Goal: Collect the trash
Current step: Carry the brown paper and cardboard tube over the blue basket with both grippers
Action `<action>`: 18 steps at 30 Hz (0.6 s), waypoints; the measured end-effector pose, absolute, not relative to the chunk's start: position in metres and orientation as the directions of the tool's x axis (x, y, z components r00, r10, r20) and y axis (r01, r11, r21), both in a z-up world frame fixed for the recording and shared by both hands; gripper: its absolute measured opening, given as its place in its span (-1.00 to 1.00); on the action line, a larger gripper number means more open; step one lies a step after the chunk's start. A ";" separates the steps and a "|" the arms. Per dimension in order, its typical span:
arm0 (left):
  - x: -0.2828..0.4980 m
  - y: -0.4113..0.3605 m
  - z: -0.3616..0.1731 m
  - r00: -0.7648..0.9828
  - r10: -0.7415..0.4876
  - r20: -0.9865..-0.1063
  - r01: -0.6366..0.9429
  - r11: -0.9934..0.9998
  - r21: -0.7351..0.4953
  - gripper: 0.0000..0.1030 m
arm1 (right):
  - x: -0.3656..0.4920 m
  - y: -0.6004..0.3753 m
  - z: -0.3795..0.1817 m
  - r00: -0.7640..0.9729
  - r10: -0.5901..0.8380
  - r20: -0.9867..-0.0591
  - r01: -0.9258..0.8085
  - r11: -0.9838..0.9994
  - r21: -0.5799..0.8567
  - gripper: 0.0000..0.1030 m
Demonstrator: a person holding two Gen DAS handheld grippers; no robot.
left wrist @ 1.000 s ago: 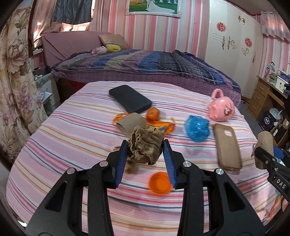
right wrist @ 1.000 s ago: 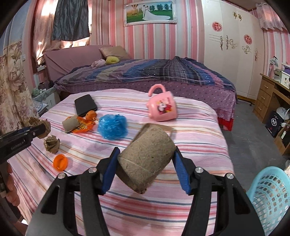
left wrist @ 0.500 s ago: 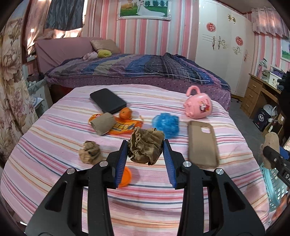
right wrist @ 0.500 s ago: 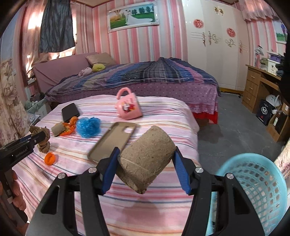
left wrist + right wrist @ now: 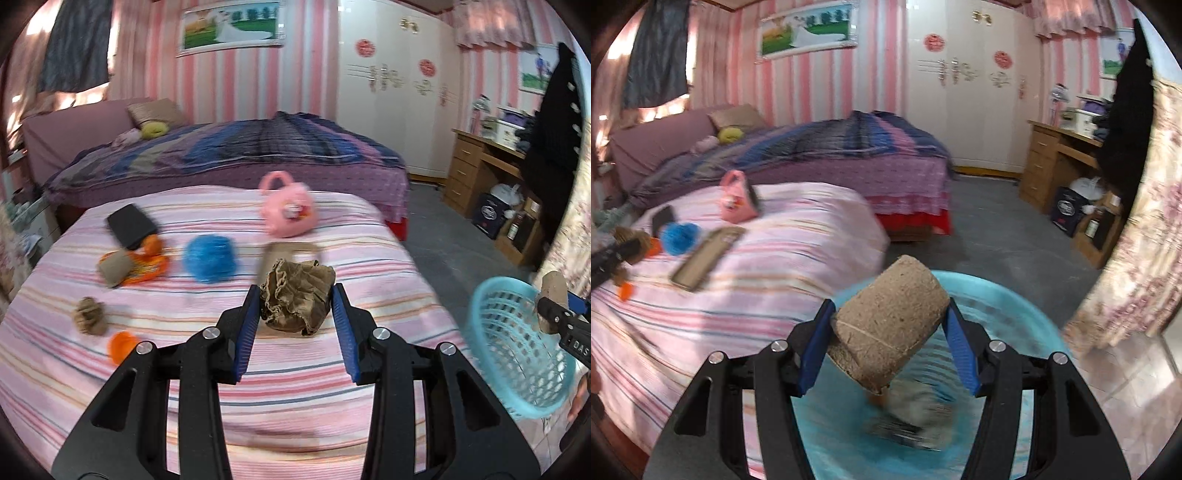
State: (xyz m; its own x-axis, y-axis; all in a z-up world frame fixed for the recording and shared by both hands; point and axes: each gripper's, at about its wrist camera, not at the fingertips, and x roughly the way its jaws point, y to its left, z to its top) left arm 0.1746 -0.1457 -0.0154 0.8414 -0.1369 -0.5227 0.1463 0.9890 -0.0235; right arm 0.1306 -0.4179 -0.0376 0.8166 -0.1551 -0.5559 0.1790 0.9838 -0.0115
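Right gripper (image 5: 888, 341) was clamped on a cardboard tube (image 5: 890, 326), held above the mouth of the blue basket (image 5: 1027, 317) on the floor beside the bed (image 5: 757, 258); blurred trash already lay inside. Best move, likely: get the tube well inside the rim, then part the fingers so it drops clear. Left gripper (image 5: 295, 326) was clamped on a crumpled brown paper wad (image 5: 297, 295) over the bed, basket off to its right. Farther back lay another paper ball (image 5: 89, 315), orange cap (image 5: 122, 345), blue scrunch (image 5: 209, 258) and pink mug (image 5: 288, 210).
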 end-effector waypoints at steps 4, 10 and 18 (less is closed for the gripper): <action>0.168 -0.186 -0.025 0.821 -0.220 -0.526 0.225 0.973 -0.056 -0.26 | 0.120 -0.454 -0.040 0.809 -0.203 -0.552 0.224 0.974 -0.030 0.14; 0.165 -0.245 -0.041 0.772 -0.299 -0.561 0.317 0.946 -0.068 -0.25 | 0.117 -0.477 -0.049 0.791 -0.243 -0.561 0.220 0.969 -0.109 0.14; 0.161 -0.306 -0.043 0.729 -0.383 -0.568 0.424 0.903 -0.066 -0.25 | 0.104 -0.504 -0.056 0.793 -0.256 -0.552 0.270 0.961 -0.059 0.14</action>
